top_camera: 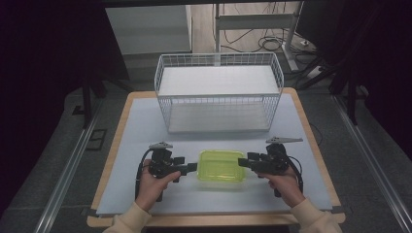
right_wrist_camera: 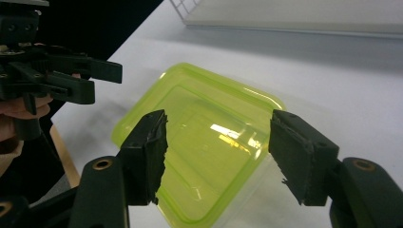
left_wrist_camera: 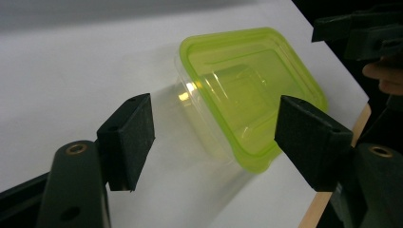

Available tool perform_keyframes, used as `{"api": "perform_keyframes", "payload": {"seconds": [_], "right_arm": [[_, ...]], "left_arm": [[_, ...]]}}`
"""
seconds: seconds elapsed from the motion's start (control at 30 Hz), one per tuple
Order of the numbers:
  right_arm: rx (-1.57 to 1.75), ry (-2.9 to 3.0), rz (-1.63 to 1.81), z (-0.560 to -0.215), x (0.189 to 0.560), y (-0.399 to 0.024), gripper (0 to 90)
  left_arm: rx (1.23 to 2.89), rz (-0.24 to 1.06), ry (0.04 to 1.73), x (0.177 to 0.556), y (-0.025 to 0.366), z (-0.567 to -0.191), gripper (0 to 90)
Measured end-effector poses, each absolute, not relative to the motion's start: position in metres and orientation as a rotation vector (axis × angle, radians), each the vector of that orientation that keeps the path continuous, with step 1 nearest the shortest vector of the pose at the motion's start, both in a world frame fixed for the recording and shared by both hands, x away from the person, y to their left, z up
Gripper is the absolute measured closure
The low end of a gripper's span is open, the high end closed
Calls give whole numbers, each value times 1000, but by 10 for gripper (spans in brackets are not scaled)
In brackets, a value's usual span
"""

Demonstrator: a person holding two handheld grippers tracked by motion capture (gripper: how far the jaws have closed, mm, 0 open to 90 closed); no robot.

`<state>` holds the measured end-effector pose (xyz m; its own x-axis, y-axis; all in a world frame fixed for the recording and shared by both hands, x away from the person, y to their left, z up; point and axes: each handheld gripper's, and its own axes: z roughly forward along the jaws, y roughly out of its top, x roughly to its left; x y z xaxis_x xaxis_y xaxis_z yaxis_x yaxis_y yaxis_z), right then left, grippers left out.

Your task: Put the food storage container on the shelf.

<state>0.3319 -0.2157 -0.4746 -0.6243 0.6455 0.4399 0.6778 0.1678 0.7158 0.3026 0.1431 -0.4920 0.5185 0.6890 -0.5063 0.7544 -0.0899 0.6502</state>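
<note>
Two hands reach in level from either side of the green-lidded container (top_camera: 221, 165), which sits on the table (top_camera: 141, 126) before the wire basket (top_camera: 218, 92). The left gripper (top_camera: 191, 167) and right gripper (top_camera: 241, 162) both point inward at it, jaws spread, pinching nothing.

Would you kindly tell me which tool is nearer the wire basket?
Right, narrowly. The right tool sits slightly farther up the table, toward the wire basket; the left tool sits slightly lower.

Before you, a wood-edged table (top_camera: 121, 145) topped with a pale sheet (top_camera: 141, 126) carries a white wire basket (top_camera: 218, 92) and a green-lidded container (top_camera: 221, 165).
</note>
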Motion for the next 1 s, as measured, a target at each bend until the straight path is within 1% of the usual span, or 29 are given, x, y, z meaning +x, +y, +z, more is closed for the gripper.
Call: {"api": "perform_keyframes", "payload": {"seconds": [0.1, 0.17, 0.23, 0.43, 0.57, 0.63, 0.67, 0.93, 0.97, 1.0], "right_arm": [[-1363, -2347, -1471, -478, 333, -218, 405], [-1363, -2340, -1462, -480, 334, -219, 410], [-1373, -2325, -1433, -484, 336, -219, 425], [-1400, -2318, -1389, -490, 338, -220, 439], [-1419, -2262, -1356, -498, 342, -223, 483], [-1419, -2248, -1347, -500, 343, -223, 490], [-1420, -2227, -1329, -502, 344, -224, 519], [-1419, -2162, -1300, -510, 348, -228, 598], [-1413, -2153, -1292, -512, 348, -227, 619], [-1404, -2136, -1283, -515, 348, -226, 666]], "left_arm": [[1798, -143, 1213, 309, 139, -496, 298], [1789, -154, 1220, 311, 138, -498, 301], [1755, -221, 1241, 317, 136, -503, 306], [1738, -267, 1253, 323, 136, -509, 323], [1721, -309, 1256, 325, 136, -514, 353], [1719, -324, 1255, 326, 135, -516, 362], [1721, -342, 1253, 327, 134, -518, 379], [1737, -387, 1237, 329, 130, -524, 451], [1735, -403, 1234, 329, 130, -525, 472], [1736, -415, 1232, 329, 129, -525, 518]]}}
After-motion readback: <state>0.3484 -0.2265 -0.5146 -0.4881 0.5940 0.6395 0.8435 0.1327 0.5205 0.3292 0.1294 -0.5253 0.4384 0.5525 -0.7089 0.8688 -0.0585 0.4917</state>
